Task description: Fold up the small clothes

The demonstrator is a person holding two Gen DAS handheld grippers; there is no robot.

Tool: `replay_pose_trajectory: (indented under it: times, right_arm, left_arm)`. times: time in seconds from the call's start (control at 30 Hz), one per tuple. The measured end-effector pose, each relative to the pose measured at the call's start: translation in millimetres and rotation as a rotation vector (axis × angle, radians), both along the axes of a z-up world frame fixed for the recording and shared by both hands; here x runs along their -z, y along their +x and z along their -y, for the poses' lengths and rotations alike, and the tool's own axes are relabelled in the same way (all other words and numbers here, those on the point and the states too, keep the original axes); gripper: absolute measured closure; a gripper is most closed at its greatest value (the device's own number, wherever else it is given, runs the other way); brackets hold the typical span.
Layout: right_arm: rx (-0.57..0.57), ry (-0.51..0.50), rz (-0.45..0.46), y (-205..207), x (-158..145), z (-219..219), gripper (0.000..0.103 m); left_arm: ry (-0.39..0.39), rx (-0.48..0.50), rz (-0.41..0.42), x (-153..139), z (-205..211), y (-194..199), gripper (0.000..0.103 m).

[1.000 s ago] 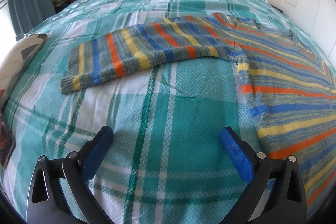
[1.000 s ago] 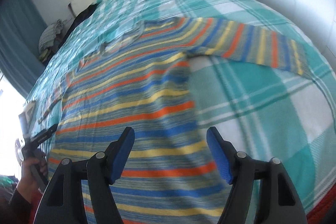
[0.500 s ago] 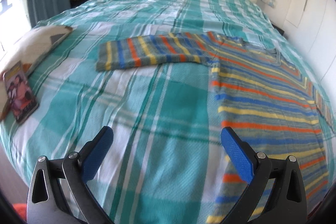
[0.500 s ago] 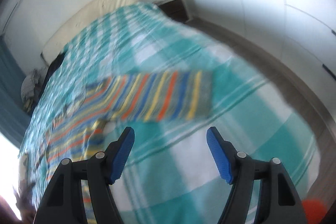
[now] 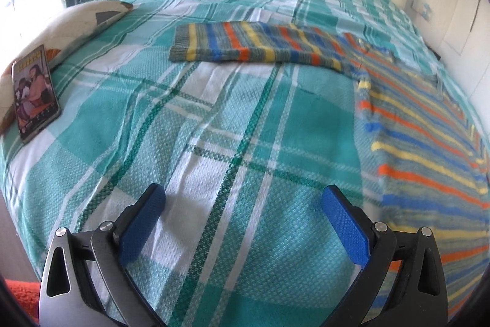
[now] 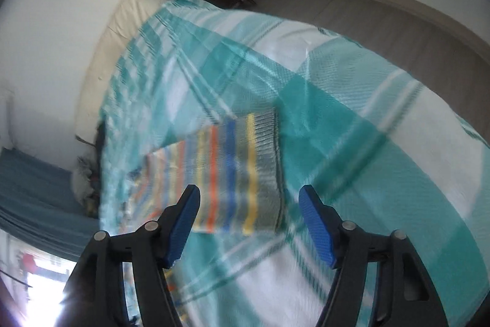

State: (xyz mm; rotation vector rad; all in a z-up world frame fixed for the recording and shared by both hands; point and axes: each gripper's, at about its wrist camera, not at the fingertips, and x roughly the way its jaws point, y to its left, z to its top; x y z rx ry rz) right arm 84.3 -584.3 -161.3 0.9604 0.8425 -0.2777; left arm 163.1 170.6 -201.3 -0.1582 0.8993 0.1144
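A striped sweater (image 5: pixel 422 137) lies flat on the bed's teal plaid blanket (image 5: pixel 214 124), one sleeve (image 5: pixel 257 48) stretched out sideways. A phone (image 5: pixel 34 94) rests at the bed's edge beside a pillow (image 5: pixel 76 20), well apart from the sweater. The left claw (image 5: pixel 243 222) hovers spread over bare blanket, holding nothing. The right claw (image 6: pixel 249 222), also spread and empty, points at the other sleeve's cuff (image 6: pixel 263 167); that view is blurred, so contact is unclear.
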Motion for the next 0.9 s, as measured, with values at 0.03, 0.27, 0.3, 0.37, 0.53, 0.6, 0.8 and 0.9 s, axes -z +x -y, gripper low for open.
replay_pose_trajectory:
  times: [0.03,0.27,0.3,0.37,0.53,0.6,0.8,0.9]
  right_arm:
    - [0.002,0.000,-0.015,5,7,1,0.035]
    - [-0.044,-0.047,-0.104,35,24,-4,0.099]
    - [-0.038,-0.057,-0.104,36,18,-4,0.099]
    - [-0.037,-0.136,-0.040,39,-16,-15,0.099]
    - [-0.250,-0.240,0.247,83,-123,-94,0.099]
    - [-0.376,-0.242,0.299,112,-146,-138,0.099]
    - [-0.662,-0.221,0.310,181,-139,-263,0.090]
    - [-0.717,-0.121,0.275,195,-115,-284,0.037]
  left_arm:
    - [0.025,0.006,0.000,2,3,0,0.001]
    - [0.054,0.012,-0.003,5,6,1,0.001]
    - [0.050,0.011,-0.003,5,5,1,0.001]
    - [0.046,0.011,-0.001,5,5,2,0.001]
    - [0.044,0.012,0.002,5,7,5,0.001]
    - [0.040,0.011,0.002,6,7,6,0.001]
    - [0.038,0.014,0.001,6,8,7,0.001]
    - [0.040,0.014,0.000,5,8,8,0.001]
